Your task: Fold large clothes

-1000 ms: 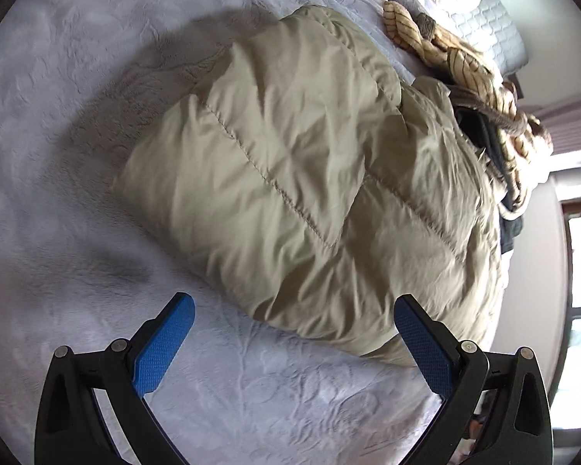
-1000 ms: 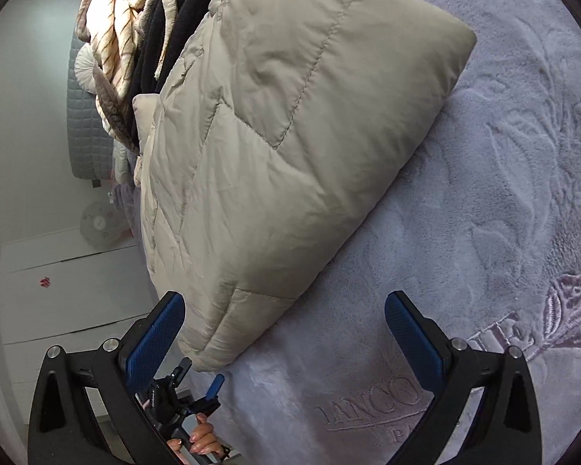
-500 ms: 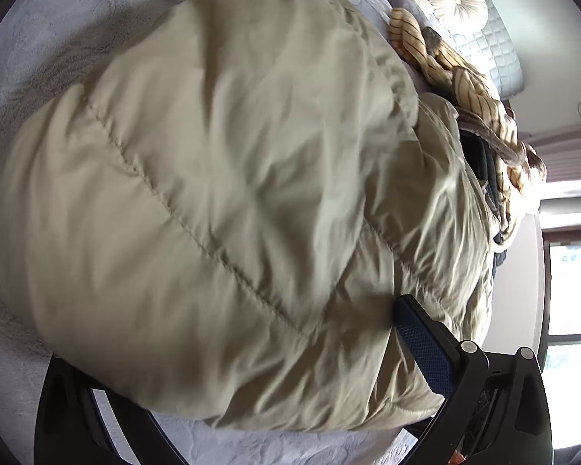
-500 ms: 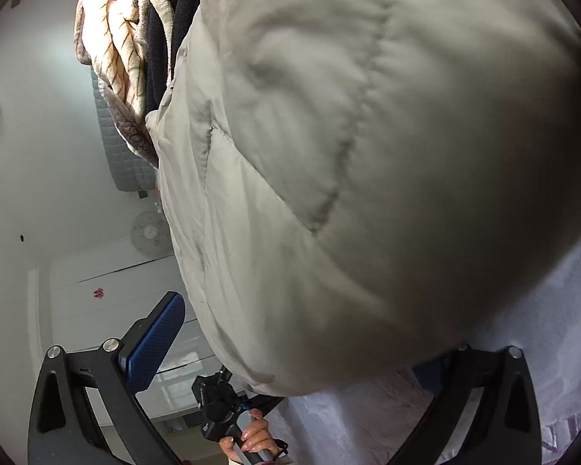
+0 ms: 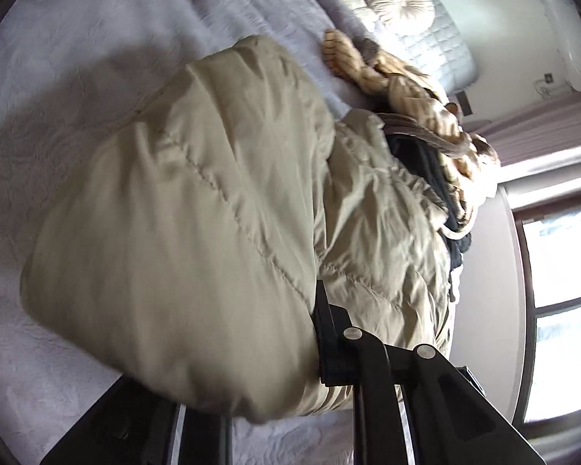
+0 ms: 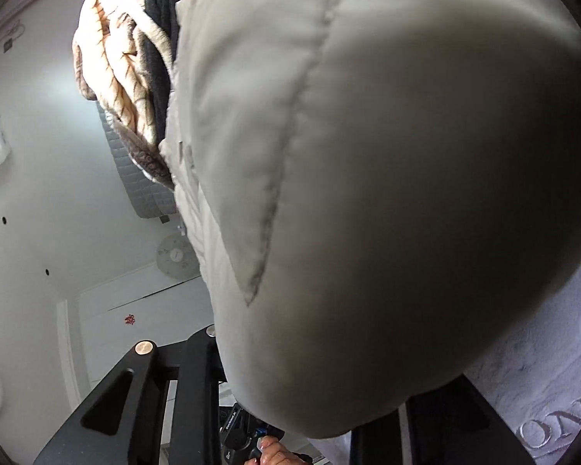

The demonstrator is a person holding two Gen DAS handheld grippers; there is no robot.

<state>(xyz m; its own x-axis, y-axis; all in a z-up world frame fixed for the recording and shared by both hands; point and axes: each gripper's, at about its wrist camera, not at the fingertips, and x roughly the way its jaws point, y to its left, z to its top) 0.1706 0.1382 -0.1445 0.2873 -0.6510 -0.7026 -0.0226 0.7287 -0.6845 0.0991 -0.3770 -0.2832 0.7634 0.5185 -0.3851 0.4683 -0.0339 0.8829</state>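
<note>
A puffy beige quilted jacket (image 5: 213,213), folded into a thick bundle, lies on the lilac bedspread (image 5: 77,58). My left gripper (image 5: 251,387) has closed on its near edge; the fabric bulges over the jaws and hides the pads. In the right wrist view the same jacket (image 6: 387,193) fills most of the frame. My right gripper (image 6: 310,407) is also closed on the near edge, its pads buried in fabric.
A pile of tan striped and black clothes (image 5: 426,124) lies beyond the jacket. A round cream cushion (image 5: 401,0) and grey quilted headboard (image 5: 445,46) stand at the bed's head. A window (image 5: 561,290) is at the right. Embroidered lettering shows on the bedspread (image 6: 554,422).
Both grippers moved forward onto the jacket's near edge and closed from wide open onto the fabric. The jacket's edge has bunched up between the jaws.
</note>
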